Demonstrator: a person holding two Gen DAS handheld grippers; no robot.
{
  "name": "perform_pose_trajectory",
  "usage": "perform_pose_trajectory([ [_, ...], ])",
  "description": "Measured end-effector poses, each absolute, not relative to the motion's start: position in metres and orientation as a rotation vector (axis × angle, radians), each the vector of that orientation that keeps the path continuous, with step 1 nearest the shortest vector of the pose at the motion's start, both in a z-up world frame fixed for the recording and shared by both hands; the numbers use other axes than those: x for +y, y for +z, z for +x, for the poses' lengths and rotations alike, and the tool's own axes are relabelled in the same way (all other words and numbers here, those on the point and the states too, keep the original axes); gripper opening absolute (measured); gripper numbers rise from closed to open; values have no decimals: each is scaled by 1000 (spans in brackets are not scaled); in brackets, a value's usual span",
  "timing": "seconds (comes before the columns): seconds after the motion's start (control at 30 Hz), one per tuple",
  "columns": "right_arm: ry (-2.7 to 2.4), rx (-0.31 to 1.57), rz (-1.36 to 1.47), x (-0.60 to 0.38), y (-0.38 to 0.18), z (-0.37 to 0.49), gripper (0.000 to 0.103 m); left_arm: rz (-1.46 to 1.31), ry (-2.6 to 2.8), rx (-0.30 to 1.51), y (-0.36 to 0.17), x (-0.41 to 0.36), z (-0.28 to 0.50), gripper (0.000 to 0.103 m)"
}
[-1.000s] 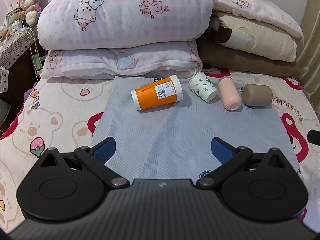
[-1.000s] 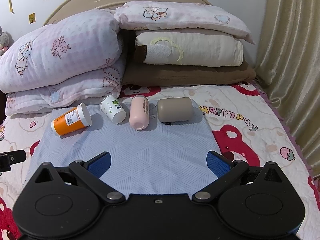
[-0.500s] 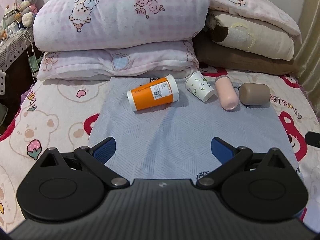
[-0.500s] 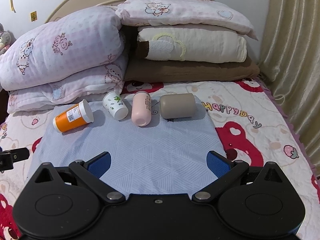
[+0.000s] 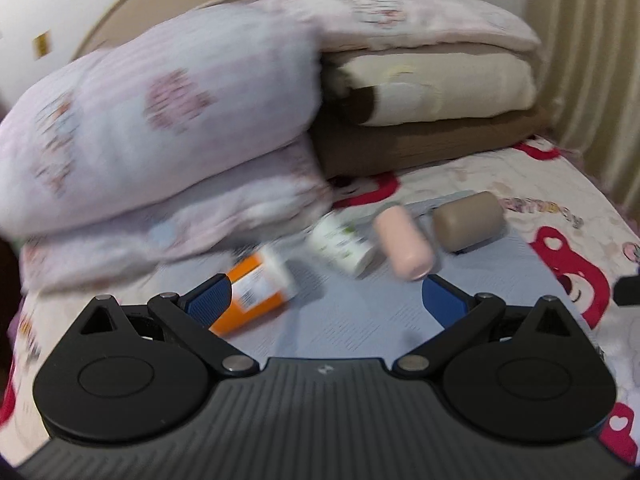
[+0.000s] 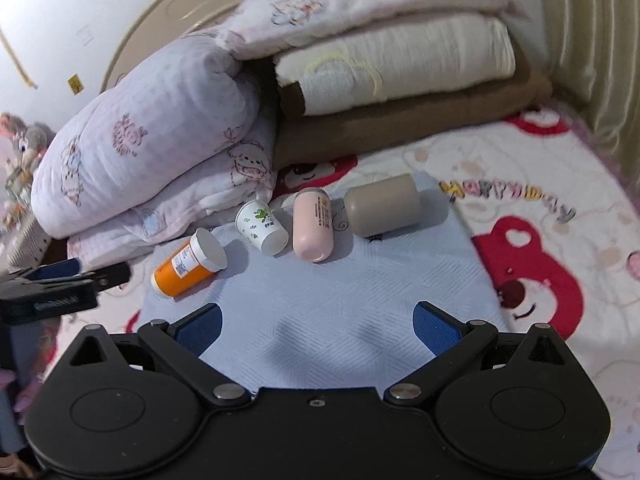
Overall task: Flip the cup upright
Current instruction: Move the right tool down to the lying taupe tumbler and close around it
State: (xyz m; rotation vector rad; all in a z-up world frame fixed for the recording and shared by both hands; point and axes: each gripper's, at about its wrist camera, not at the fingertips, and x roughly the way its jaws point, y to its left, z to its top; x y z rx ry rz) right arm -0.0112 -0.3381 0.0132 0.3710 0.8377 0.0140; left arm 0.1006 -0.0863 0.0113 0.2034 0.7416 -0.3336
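Several containers lie on their sides on a blue-grey mat (image 6: 320, 292) on the bed: an orange bottle with a white cap (image 6: 188, 266), a white paper cup with green leaf print (image 6: 262, 228), a pink cup (image 6: 312, 224) and a taupe cup (image 6: 382, 205). The left wrist view is blurred and shows the orange bottle (image 5: 256, 286), the paper cup (image 5: 344, 246), the pink cup (image 5: 404, 242) and the taupe cup (image 5: 468, 222). My left gripper (image 5: 326, 300) is open just short of the row, its left finger by the orange bottle. My right gripper (image 6: 318, 322) is open and empty over the mat's near part.
Stacked pillows and folded quilts (image 6: 160, 152) lie right behind the row. A curtain (image 6: 592, 28) hangs at the right. The left gripper's tip (image 6: 60, 284) shows at the left edge of the right wrist view. The bear-print bedsheet (image 6: 540, 240) surrounds the mat.
My left gripper has swung fast forward and to the right, close to the row, blurring its view. My right gripper has tilted and moved a little nearer. The containers have not moved.
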Motion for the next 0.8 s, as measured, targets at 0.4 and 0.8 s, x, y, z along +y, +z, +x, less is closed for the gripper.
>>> perform_pose_trajectory([
  [0.4, -97, 846, 608, -419, -27, 73, 102, 373, -550, 722, -36, -185, 166, 100],
  [0.8, -19, 1006, 1192, -450, -128, 138, 91, 488, -804, 653, -96, -251, 197, 98],
])
